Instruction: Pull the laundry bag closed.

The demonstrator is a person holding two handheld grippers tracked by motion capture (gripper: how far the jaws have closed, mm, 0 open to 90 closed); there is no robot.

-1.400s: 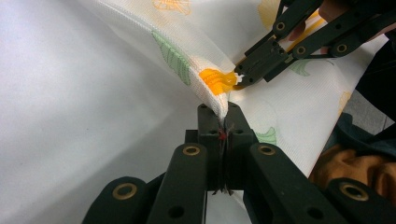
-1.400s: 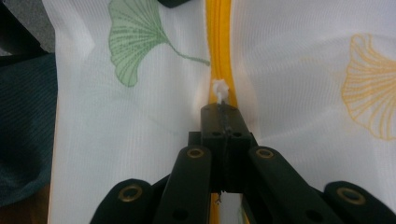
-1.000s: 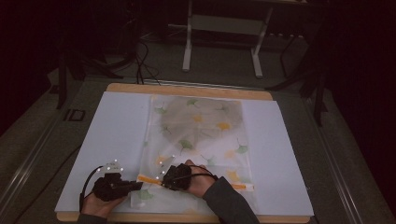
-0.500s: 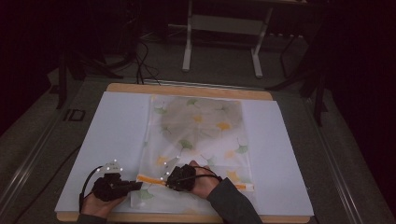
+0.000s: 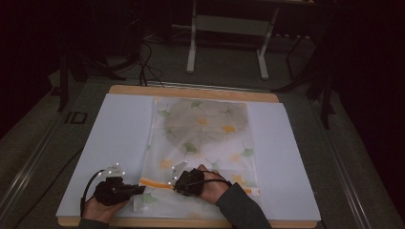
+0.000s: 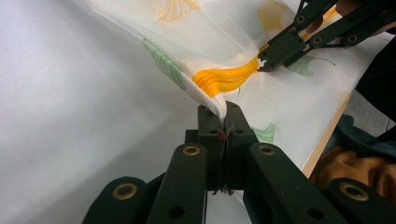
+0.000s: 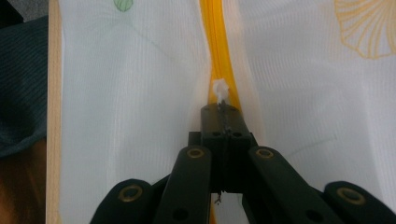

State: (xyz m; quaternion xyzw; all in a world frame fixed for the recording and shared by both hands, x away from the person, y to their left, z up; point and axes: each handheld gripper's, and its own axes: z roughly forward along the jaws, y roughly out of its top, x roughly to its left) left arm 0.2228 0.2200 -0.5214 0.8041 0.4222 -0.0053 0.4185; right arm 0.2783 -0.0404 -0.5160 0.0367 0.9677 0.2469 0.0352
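Mesh laundry bag [image 5: 200, 143] | soft, light, limp | left gripper [image 6: 222, 122] pinches corner, 7 o'clock | right gripper [image 7: 222, 111] clamps white zipper pull [image 7: 220, 90]

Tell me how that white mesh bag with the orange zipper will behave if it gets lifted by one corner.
The mesh bag is probably floppy: where the left hand-held gripper pinches its corner, the fabric bends and drapes. It looks light, thin enough that the contents show through it. The orange zipper may bunch up, since it already wrinkles near the right hand-held gripper clamped on its white pull.
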